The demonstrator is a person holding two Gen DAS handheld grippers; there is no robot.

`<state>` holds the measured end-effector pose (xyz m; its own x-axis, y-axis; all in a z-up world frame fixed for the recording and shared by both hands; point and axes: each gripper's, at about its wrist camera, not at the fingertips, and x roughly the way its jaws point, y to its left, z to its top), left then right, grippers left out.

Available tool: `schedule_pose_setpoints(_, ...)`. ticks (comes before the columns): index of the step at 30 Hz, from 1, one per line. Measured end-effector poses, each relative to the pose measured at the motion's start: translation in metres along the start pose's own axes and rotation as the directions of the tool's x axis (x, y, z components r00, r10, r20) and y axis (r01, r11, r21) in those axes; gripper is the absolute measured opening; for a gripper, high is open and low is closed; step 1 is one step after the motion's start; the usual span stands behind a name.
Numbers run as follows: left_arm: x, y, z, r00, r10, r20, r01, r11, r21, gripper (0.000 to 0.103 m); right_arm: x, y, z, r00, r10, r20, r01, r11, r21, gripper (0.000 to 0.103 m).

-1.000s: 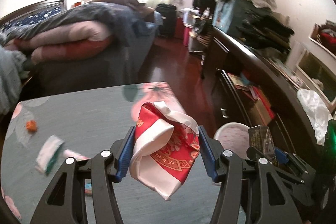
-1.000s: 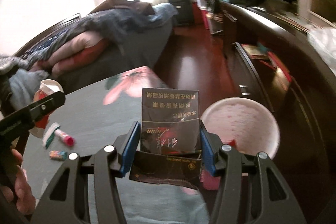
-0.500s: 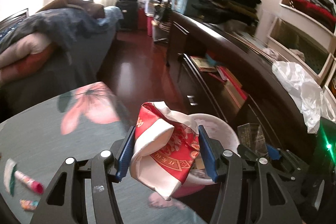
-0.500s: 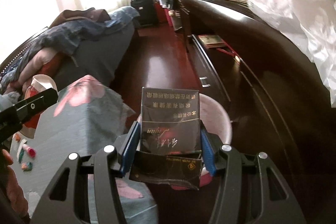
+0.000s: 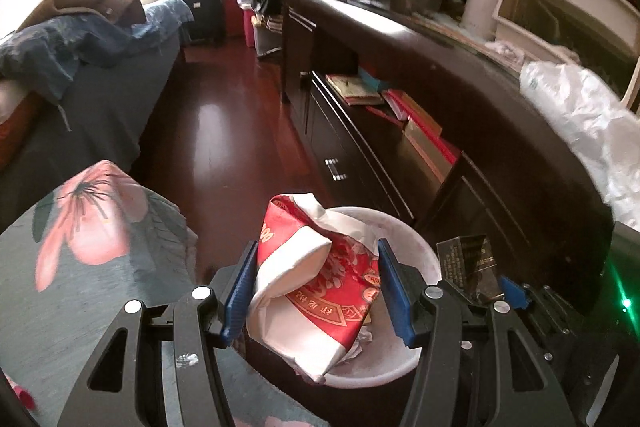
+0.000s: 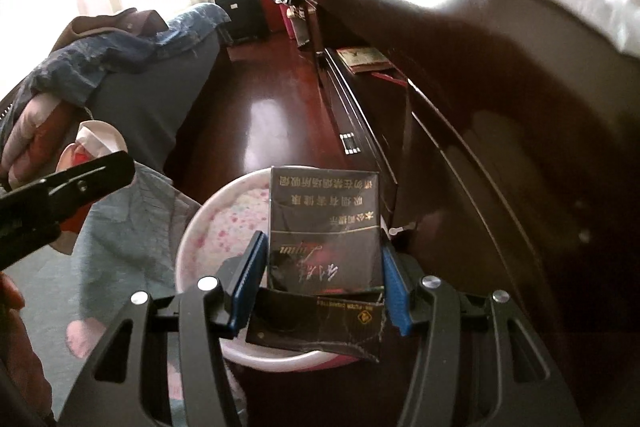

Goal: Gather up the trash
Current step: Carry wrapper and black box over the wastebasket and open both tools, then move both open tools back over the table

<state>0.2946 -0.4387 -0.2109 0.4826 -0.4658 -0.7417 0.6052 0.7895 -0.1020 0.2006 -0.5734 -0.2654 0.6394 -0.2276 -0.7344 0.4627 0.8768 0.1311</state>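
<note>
While the white waste bin [image 5: 404, 367] stands on the dark floor just beside the corner of the flowered tabletop [image 5: 80, 287], the left tool [image 5: 316, 291] hangs over its rim, clamped on a crumpled red-and-white paper cup [image 5: 320, 291]. The right tool [image 6: 320, 283] is closed on a black cigarette pack [image 6: 324, 243], also above the bin [image 6: 208, 247]. The dark cabinet [image 5: 460, 155] runs past the bin's far side.
</note>
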Motion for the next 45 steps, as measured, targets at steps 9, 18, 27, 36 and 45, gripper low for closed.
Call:
schedule_pose_setpoints(9,0.038,0.0,0.001,0.998,-0.002,-0.065,0.001,1.0,-0.01,0.063,0.024,-0.002,0.0,1.0,-0.021,-0.013,0.021,1.0,-0.023,0.058)
schedule_pose_setpoints(18,0.018,0.01,0.006,1.0,0.021,0.009,-0.021,0.999,-0.032,0.089,0.025,0.0,-0.001,0.999,-0.047,0.007,0.047,0.998,-0.038,0.07)
schedule_pose_setpoints(27,-0.028,0.033,-0.007,0.994,0.092,0.057,-0.09,0.995,-0.042,0.091,-0.007,0.03,-0.007,1.0,-0.014,0.018,0.016,0.996,-0.091,0.078)
schedule_pose_setpoints(36,-0.101,0.105,-0.039,0.97,0.23,0.076,-0.216,0.965,-0.151,0.094,-0.059,0.123,-0.025,0.991,0.131,0.015,-0.123,0.962,-0.244,0.088)
schedule_pose_setpoints(45,-0.159,0.213,-0.1,0.907,0.421,0.001,-0.404,0.87,-0.282,0.097,-0.093,0.229,-0.05,0.964,0.265,-0.034,-0.256,0.881,-0.398,0.09)
